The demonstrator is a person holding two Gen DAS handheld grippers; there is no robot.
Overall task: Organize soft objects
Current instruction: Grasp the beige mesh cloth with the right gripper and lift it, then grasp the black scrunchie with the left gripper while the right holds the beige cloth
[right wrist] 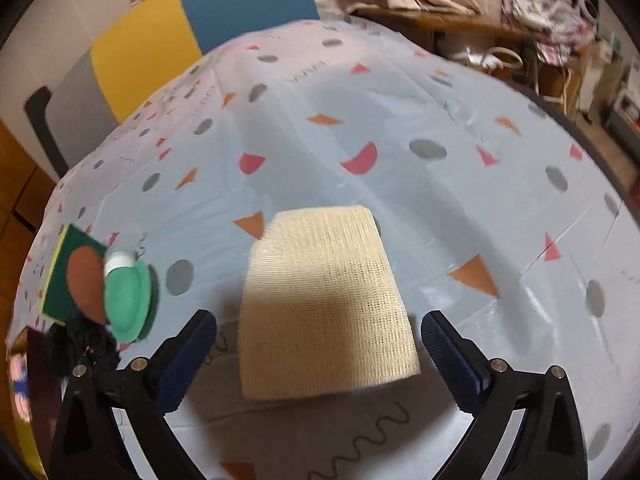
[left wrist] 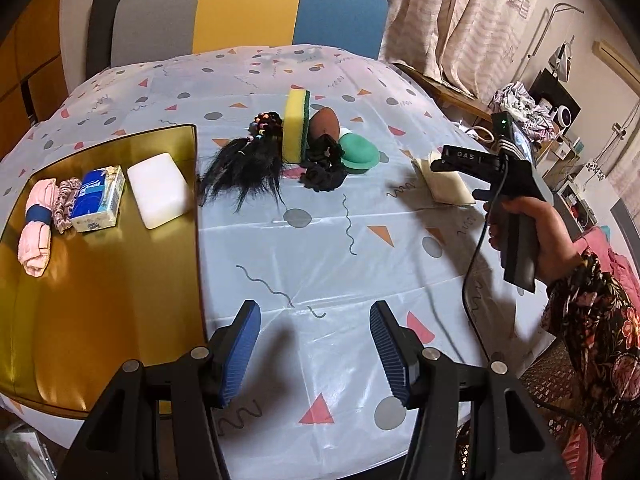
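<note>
two tools work over a tabletop (left wrist: 340, 248) covered in a pale blue cloth printed with dots, triangles and squiggles. the left tool (left wrist: 316, 354) hangs above bare cloth at the near edge, its blue ribbed fingers (left wrist: 242, 354) spread apart with nothing between them. the right tool (right wrist: 320, 364) is released too, its dark blue pads wide apart, one on each side of the near end of a folded cream gauze cloth (right wrist: 326, 304) that lies flat on the tabletop; i cannot tell whether either pad touches it. in the left wrist view a hand (left wrist: 532, 236) holds that right tool by its grip at the right side, with the cream cloth just beyond it. on the left sits a gold tray (left wrist: 100, 280), carrying at its far end a rolled pink cloth (left wrist: 36, 232), a pink scrunchie (left wrist: 66, 202), a blue and white tissue pack (left wrist: 98, 198) and a white foam block (left wrist: 158, 190), side by side in a row. near the middle of the tabletop is a tight cluster: a black wig (left wrist: 244, 168), a yellow and green sponge (left wrist: 296, 126) standing on edge, a brown oval pad (left wrist: 326, 124), a black scrunchie (left wrist: 324, 170) and a green round puff (left wrist: 358, 152). a chair (left wrist: 240, 12) with grey, yellow and blue panels stands at the far side.
</note>
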